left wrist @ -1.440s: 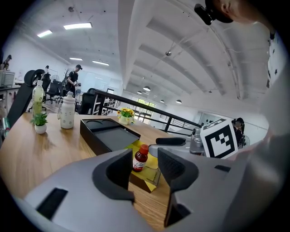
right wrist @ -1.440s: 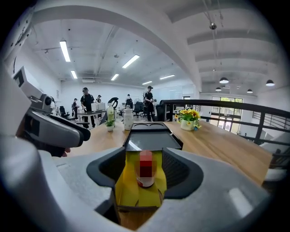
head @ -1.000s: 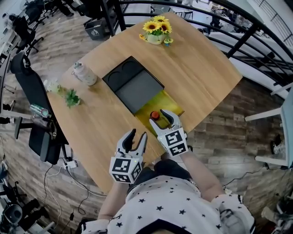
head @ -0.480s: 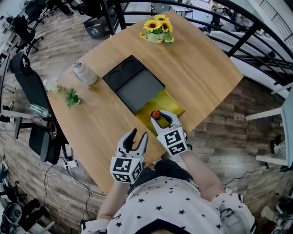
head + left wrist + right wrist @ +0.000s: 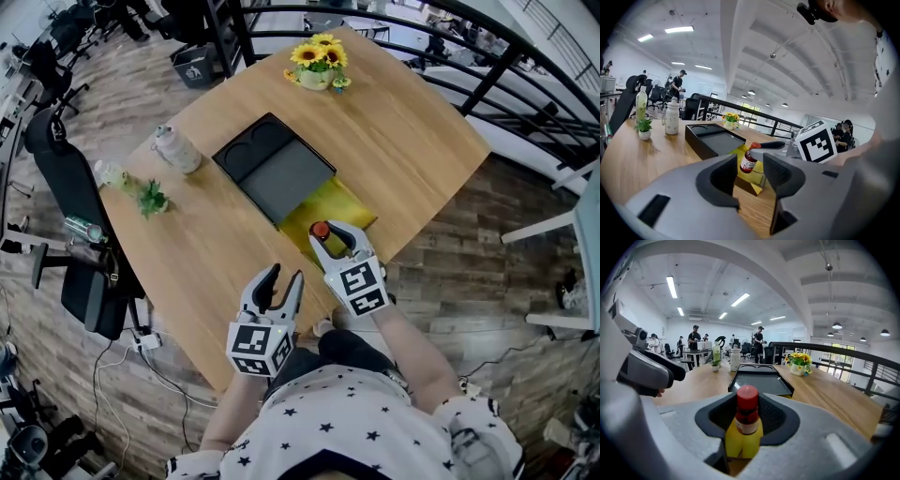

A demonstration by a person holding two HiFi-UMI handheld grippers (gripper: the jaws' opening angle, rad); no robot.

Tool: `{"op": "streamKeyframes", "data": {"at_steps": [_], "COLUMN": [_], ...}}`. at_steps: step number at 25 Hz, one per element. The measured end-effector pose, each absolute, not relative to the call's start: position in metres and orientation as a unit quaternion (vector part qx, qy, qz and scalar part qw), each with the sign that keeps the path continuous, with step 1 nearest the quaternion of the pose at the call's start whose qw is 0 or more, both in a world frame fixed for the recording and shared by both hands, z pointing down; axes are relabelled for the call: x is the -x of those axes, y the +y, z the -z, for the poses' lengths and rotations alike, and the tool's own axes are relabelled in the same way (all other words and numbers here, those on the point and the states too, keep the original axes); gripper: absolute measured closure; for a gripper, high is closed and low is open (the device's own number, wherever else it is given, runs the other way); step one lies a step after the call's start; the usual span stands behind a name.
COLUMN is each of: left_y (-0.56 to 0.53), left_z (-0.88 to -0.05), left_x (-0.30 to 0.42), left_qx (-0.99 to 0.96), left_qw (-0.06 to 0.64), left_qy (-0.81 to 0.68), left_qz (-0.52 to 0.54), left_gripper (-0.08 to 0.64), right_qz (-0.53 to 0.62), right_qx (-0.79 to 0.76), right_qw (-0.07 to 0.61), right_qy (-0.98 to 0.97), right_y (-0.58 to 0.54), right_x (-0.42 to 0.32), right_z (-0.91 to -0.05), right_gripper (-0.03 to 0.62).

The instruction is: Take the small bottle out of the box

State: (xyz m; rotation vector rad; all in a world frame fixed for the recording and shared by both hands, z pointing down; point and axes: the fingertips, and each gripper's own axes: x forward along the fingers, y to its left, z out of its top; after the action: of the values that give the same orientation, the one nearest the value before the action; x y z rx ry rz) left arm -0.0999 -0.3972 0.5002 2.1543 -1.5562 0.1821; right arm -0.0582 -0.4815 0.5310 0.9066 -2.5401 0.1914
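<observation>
Your right hand-held gripper is clenched on the small bottle
The one red-capped bottle, pinched just below its cap between both pads, sits over the one open yellow box at the near edge of the worktop; your left hand-held gripper, the second of two, hangs nearby, jaws apart and empty

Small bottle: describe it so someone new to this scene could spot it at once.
On the wooden table, find the black tray in the middle; an open yellow box lies at its near end. The small bottle is at that box, gripped between the fingers of the right gripper: the only red-capped thing there, with a white label.
</observation>
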Motion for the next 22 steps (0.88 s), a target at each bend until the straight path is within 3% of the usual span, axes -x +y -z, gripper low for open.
{"op": "streamKeyframes", "data": {"at_steps": [22], "left_y": [-0.287], "left_z": [-0.462], "left_x": [0.092], "left_qx": [-0.811], "left_qw": [0.181], "left_qy": [-0.555], "left_qz": [-0.043], "left_gripper": [0.394], "right_qz": [-0.035], "right_qx": [-0.381], "right_qw": [0.170], "right_qy": [-0.908], "right_y": [-0.356], "right_x": [0.028], "right_z": [-0.465], "right_gripper": [0.451]}}
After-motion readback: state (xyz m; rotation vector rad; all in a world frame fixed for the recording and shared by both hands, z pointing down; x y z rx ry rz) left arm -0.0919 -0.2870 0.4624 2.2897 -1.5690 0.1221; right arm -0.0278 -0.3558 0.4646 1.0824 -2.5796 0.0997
